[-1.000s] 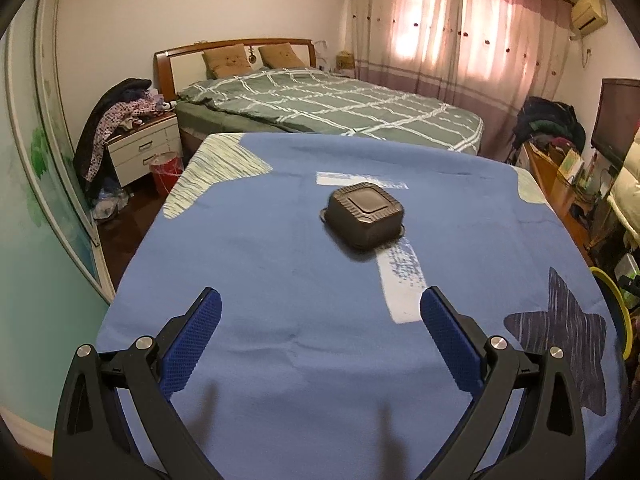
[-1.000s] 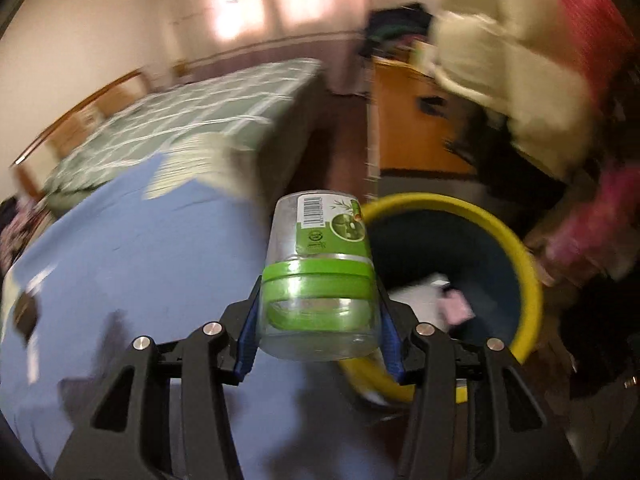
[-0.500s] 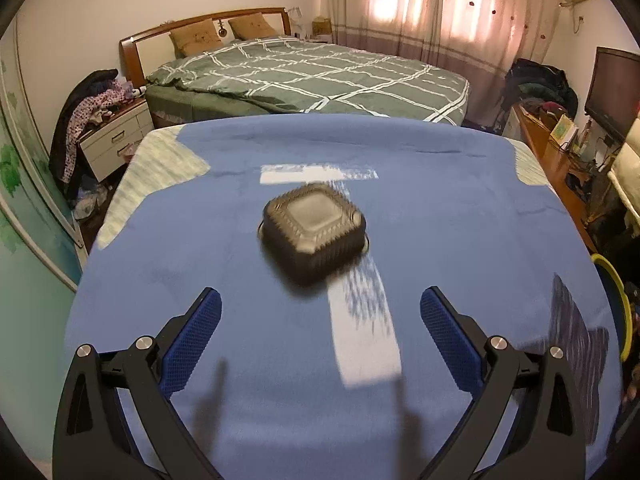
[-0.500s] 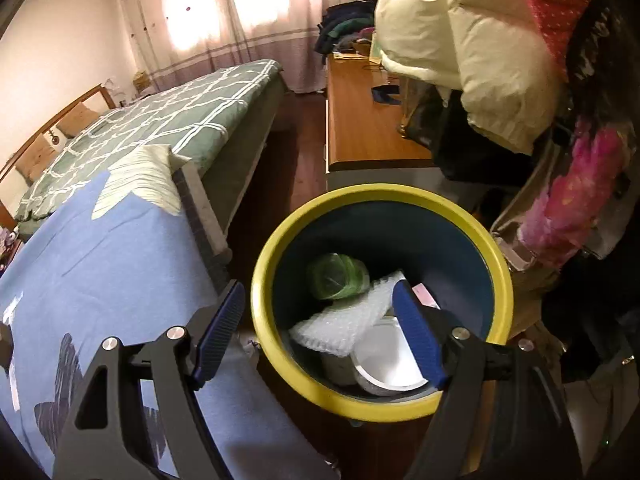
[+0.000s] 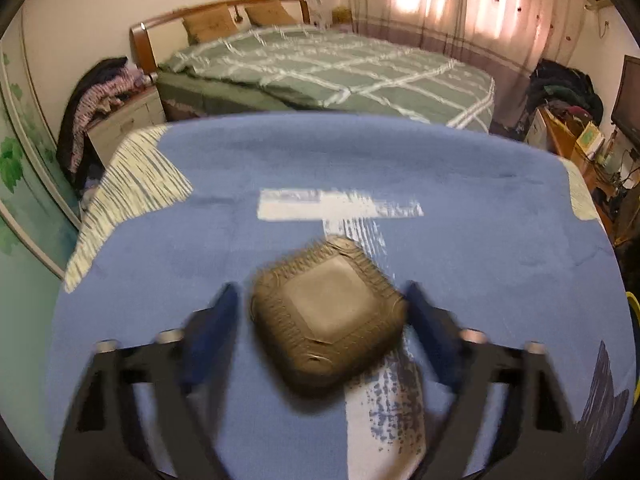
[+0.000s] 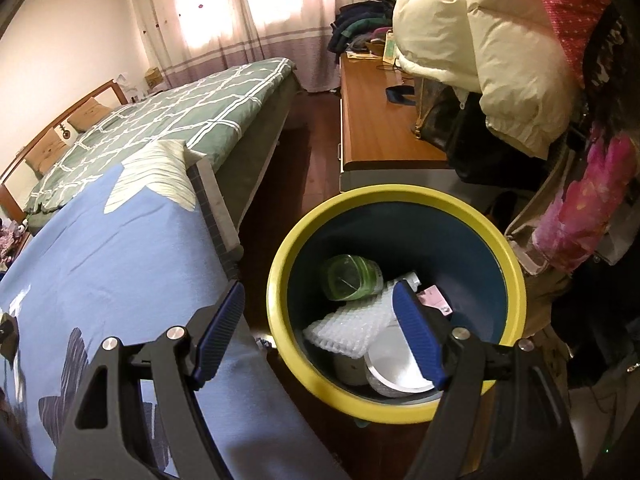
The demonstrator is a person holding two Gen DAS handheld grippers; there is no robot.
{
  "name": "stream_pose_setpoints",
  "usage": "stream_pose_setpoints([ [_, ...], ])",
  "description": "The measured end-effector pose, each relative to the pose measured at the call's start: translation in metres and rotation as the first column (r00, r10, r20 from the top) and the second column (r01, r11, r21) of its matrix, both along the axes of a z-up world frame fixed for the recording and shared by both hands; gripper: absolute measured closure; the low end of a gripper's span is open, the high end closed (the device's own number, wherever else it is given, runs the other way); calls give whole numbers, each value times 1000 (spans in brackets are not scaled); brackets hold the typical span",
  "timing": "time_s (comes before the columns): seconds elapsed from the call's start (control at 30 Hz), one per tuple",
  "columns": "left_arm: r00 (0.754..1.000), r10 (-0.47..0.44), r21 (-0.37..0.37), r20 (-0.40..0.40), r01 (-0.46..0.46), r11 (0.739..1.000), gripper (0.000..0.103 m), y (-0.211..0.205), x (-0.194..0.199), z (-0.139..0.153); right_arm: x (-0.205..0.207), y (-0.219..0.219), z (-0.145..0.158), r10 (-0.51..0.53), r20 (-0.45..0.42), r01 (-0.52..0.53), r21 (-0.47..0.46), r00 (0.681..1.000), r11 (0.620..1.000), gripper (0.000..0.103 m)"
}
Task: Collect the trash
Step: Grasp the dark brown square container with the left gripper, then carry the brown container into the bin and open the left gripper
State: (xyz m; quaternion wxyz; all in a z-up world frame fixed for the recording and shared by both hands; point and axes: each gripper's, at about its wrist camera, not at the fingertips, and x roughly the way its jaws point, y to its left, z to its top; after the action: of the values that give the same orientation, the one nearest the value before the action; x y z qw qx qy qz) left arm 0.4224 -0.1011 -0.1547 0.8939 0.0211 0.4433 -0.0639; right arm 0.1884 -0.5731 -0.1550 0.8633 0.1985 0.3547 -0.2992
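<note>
In the left wrist view, your left tongs (image 5: pixel 324 316) are closing around the dark square container (image 5: pixel 326 316) lying upside down low in the frame's centre on the blue tabletop (image 5: pixel 480 240); it looks light, thin and crushable, so take it by its opposite side walls, gently. In the right wrist view, your right tongs (image 6: pixel 320 328) hang spread and empty over the yellow-rimmed bin (image 6: pixel 400 196) at lower centre, the green bottle (image 6: pixel 352 278) inside.

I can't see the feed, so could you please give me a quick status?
Left claw closing around dark square container. Right claw open, empty, over bin. Nothing in the way.
</note>
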Motion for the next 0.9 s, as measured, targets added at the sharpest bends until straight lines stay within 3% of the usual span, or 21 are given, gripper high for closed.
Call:
stream_pose_setpoints([
  [0.27,997,-67,15,29,67,998,29,-24,-22,12,-16,5,12,34,31,-33,-18,999,999,31],
  [0.5,967,-249,-11,48,250,968,29,-104,-71,40,-62,-5,26,58,43,-56,-51,997,997,31],
  [0.67,911,-410,-26,52,411,911,29,-189,-111,50,-100,-22,27,45,33,-43,-67,998,997,31],
  [0.9,789,-613,-35,25,614,789,29,-320,-170,50,-147,-49,23,-13,26,15,-73,1000,997,31],
])
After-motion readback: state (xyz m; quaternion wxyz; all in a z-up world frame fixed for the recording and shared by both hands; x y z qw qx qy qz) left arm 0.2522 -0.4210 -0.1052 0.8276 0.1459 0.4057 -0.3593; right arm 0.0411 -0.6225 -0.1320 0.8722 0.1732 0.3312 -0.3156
